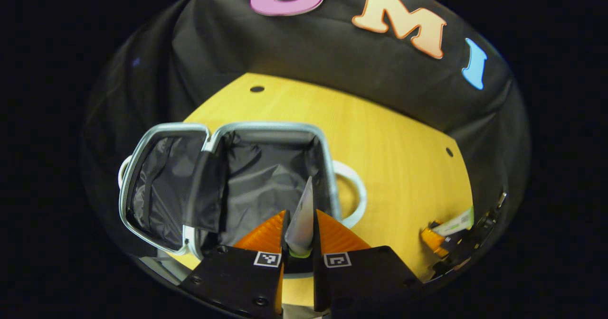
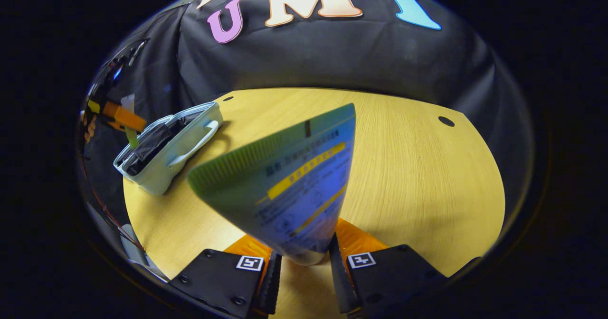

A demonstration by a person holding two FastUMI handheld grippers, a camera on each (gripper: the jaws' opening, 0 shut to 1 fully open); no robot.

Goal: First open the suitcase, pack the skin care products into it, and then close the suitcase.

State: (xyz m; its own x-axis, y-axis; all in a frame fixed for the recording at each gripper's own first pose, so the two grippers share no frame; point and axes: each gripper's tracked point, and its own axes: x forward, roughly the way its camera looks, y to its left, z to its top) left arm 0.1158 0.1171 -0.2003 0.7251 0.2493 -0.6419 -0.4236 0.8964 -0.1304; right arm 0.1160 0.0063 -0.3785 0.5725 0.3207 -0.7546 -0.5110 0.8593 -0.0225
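Both grippers clamp a skin care tube, with the suitcase open on the table.

The left gripper (image 1: 300,233) pinches a thin tube (image 1: 302,217) edge-on, poised above the open suitcase (image 1: 228,186) and its dark lining. The right gripper (image 2: 304,257) squeezes a green-and-blue tube (image 2: 289,186) over the wooden table (image 2: 418,176), well apart from the case.

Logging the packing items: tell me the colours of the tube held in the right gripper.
The squeeze tube fades from green to blue, with a yellow band; clearest in the right gripper view.
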